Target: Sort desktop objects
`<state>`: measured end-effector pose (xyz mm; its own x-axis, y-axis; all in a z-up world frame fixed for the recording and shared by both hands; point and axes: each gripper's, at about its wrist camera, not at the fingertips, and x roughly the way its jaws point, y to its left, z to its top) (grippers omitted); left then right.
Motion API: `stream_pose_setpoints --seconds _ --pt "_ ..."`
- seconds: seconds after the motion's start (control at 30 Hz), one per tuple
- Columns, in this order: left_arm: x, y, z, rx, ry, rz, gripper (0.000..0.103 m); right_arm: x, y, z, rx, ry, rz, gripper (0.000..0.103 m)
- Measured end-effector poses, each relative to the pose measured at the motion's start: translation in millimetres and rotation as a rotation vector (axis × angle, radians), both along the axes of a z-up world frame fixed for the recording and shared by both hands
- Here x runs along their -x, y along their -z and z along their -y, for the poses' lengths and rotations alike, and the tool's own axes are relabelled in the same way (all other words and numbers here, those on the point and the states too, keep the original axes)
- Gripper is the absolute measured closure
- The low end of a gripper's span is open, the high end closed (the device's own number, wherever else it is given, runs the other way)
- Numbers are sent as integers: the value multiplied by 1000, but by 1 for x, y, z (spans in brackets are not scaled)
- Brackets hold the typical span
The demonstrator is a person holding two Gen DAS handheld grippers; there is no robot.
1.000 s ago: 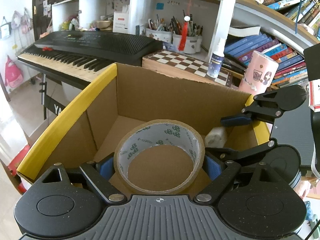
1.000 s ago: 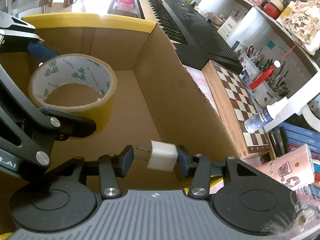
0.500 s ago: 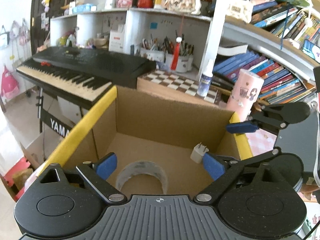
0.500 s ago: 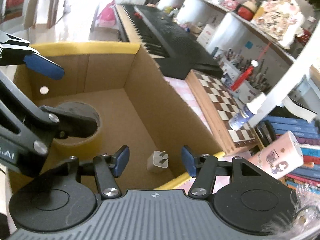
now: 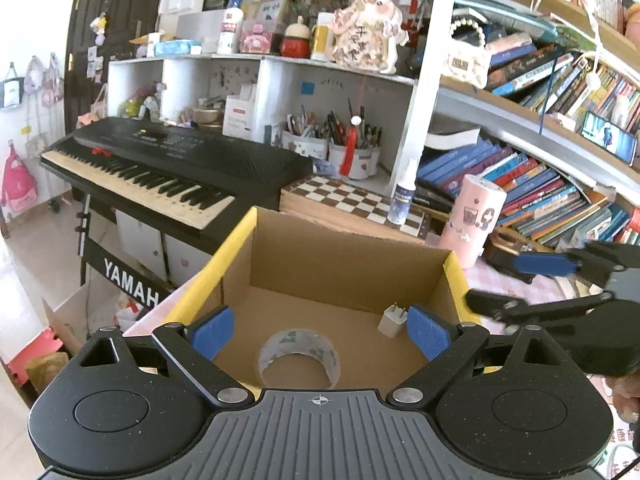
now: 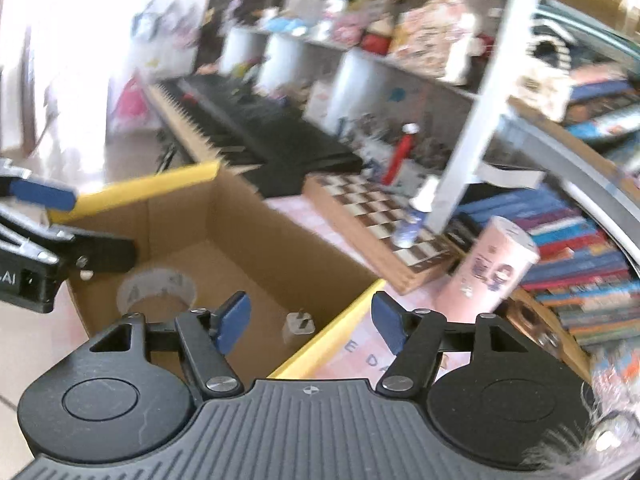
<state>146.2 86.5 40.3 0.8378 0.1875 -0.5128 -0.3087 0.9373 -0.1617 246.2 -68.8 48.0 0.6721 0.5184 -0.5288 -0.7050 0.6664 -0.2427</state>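
An open cardboard box (image 5: 340, 264) with yellow-taped rims holds a roll of packing tape (image 5: 299, 354) and a small white plug adapter (image 5: 390, 322) on its floor. My left gripper (image 5: 320, 332) hangs open above the box's near side, with nothing between its blue pads. In the blurred right wrist view, the right gripper (image 6: 311, 320) hovers over the box's (image 6: 240, 240) near right rim; its jaws are opening and hold nothing. The adapter (image 6: 298, 326) lies below them and the tape roll (image 6: 156, 286) lies to the left. Each gripper shows at the edge of the other's view.
A black keyboard (image 5: 168, 164) stands left of the box. Behind it lie a chessboard (image 5: 352, 202), a small spray bottle (image 5: 402, 200), a pink cylinder (image 5: 472, 220) and pen cups (image 5: 332, 148). Bookshelves (image 5: 560, 184) fill the right. A pink patterned table surface (image 6: 360, 356) lies right of the box.
The left gripper let go of the tape roll and the right gripper let go of the adapter; both now lie in the box. Both grippers have risen and pulled back.
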Motion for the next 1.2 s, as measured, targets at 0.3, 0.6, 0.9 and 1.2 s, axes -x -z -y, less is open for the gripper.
stream_pose_setpoints --seconds 0.3,0.6,0.9,1.2 --pt "35 -2 -6 19 3 29 7 33 -14 40 -220 230 -65 35" --pt "75 3 -5 42 22 21 7 85 -5 62 -278 378 -84 35" --pt "115 14 5 63 46 -12 7 148 15 72 -257 457 -112 35" --pt "144 25 18 69 84 -49 7 192 32 81 -237 495 -157 35"
